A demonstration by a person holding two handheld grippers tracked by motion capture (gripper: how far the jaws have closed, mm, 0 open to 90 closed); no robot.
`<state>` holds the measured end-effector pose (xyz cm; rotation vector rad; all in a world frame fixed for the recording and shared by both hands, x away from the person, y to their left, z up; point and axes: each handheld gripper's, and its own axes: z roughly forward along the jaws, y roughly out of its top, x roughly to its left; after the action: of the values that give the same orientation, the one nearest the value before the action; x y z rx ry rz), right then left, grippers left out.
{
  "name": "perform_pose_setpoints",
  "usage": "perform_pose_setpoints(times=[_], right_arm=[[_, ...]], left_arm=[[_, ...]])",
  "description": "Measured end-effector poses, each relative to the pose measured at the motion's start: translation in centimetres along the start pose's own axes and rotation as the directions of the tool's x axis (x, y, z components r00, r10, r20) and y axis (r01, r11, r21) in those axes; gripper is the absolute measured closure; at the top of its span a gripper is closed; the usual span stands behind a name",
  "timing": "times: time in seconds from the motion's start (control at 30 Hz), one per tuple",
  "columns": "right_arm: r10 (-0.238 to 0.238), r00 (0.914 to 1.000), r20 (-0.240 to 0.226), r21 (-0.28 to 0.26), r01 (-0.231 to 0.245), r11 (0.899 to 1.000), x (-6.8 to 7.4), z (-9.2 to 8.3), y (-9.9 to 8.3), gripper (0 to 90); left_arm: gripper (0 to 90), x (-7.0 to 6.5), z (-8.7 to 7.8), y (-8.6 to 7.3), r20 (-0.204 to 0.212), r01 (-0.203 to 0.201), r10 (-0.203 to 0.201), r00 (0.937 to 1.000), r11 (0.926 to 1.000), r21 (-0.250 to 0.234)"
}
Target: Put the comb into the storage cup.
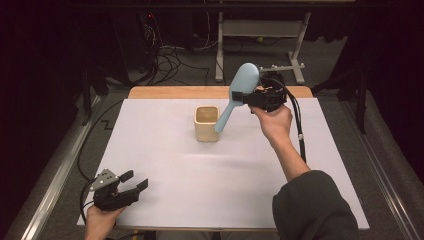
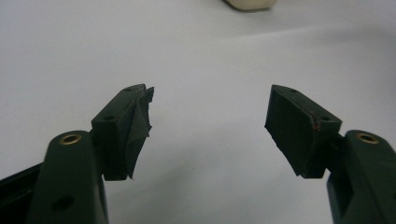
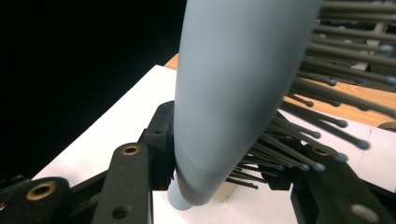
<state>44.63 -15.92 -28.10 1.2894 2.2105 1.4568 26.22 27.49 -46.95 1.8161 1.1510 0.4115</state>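
While the right tongs (image 1: pixel 256 91) clench the hairbrush (image 1: pixel 239 91), its handle slants down from them to the cup (image 1: pixel 207 123) rim. Left tongs (image 1: pixel 134 182) rest released, well apart.

Lab or workshop, white-covered table (image 1: pixel 165 165), tangled cables (image 1: pixel 167 62) on grey floor, metal frame (image 1: pixel 260 30)

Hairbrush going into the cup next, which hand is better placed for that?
Right. The right gripper already clamps the hairbrush, handle tip beside the cup. The left gripper rests open at the near corner.
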Motion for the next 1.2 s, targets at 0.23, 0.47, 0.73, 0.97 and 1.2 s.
perform_pose_setpoints(times=[0.23,0.47,0.73,0.97,1.2], right_arm=[[0.006,1.0,0.007,-0.006,-0.006,1.0,-0.1,0.0,0.3,55.8],[0.001,0.9999,0.013,-0.008,-0.001,1.0,0.0,0.0,0.4,55.8],[0.007,0.9997,0.021,-0.006,-0.007,1.0,0.0,0.4,0.8,55.8],[0.006,0.9996,0.028,-0.01,-0.005,1.0,0.1,0.9,1.3,55.8],[0.002,0.9995,0.032,-0.014,-0.001,1.0,0.3,1.5,1.8,55.8]], left_arm=[[31.3,0.0,0.0,0.0,0.002,0.001,-0.001,1.0,1.0,-0.002],[31.3,0.0,0.0,0.0,0.001,0.004,-0.004,1.0,1.0,-0.006],[31.3,0.0,0.0,0.0,0.003,0.006,-0.006,1.0,1.0,-0.004],[31.3,0.0,0.0,0.0,0.005,0.006,-0.006,1.0,1.0,-0.005],[31.3,0.0,-0.1,0.1,0.006,0.004,-0.004,1.0,0.9999,-0.009]])
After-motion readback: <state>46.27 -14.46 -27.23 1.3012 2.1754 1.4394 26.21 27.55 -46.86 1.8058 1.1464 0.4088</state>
